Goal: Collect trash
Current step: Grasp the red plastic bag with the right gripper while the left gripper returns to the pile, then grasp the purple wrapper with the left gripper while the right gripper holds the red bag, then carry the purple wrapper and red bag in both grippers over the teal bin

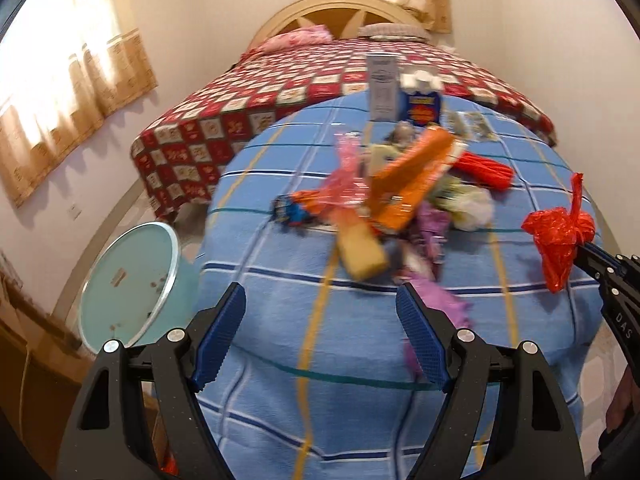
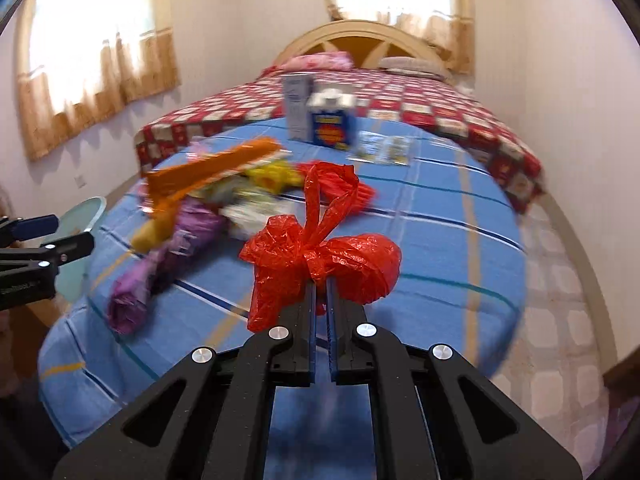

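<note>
with the right gripper [image 2: 320, 280] pinching the crumpled red plastic bag [image 2: 320, 256], carry it left to the round pale-green bin [image 1: 128, 280], past the left gripper [image 1: 320, 332], jaws spread.

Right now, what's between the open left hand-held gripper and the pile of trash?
In the left wrist view, only bare blue checked cloth lies between the left hand-held gripper and the trash pile; a purple wrapper reaches toward its right finger.

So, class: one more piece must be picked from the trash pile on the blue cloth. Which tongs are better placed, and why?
Left. The left tongs are open, empty and face the pile. The right tongs are shut on the red bag.
</note>
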{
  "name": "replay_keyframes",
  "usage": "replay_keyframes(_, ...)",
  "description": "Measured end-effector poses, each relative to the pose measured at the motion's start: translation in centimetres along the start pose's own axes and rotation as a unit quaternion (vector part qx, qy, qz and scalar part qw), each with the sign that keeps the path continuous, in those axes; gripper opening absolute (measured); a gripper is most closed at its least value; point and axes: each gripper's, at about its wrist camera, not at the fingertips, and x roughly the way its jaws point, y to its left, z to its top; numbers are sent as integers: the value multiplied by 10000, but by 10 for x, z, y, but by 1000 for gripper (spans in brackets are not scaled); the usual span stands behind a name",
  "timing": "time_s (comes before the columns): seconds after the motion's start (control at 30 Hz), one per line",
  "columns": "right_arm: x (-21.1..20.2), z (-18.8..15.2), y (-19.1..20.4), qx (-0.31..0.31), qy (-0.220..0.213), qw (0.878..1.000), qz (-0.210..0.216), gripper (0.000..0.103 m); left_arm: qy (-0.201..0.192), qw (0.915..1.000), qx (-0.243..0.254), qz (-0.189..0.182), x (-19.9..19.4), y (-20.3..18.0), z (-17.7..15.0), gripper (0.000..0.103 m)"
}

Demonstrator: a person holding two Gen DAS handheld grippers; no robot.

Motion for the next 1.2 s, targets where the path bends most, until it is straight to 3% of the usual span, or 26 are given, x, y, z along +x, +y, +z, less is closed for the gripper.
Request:
replay_keyframes(0.17, -3, -20, -22, 273, 75, 9995, -136, 5, 181, 9995, 184, -208, 17, -27, -3, 76)
replay_keyframes(0.3, 2, -23, -23, 331, 72, 9994, -86, 5, 659, 9969, 282, -325, 44, -40, -14, 72)
replay_keyframes(0.33, 2, -23, -23, 330, 62, 9994, -72, 5, 746, 9962, 265, -370, 47, -40, -16, 68)
replay_keyframes(0.43, 1, -22, -20, 309, 3, 9995, -13, 5, 716, 9956, 305, -519, 44, -40, -14, 25)
replay_keyframes(0.63, -7, -16, -15, 236, -129, 9996, 23, 5, 336, 9966, 524, -532, 18, -41, -16, 23)
replay_keyframes(0.9, -14, -1, 0, 101, -285, 9995, 80, 5, -672, 9950, 670, -322, -43, -18, 2, 22)
replay_keyframes(1.2, -9, 25, 29, -132, -419, 9987, 273, 5, -844, 9952, 476, 127, -46, 22, 18, 22)
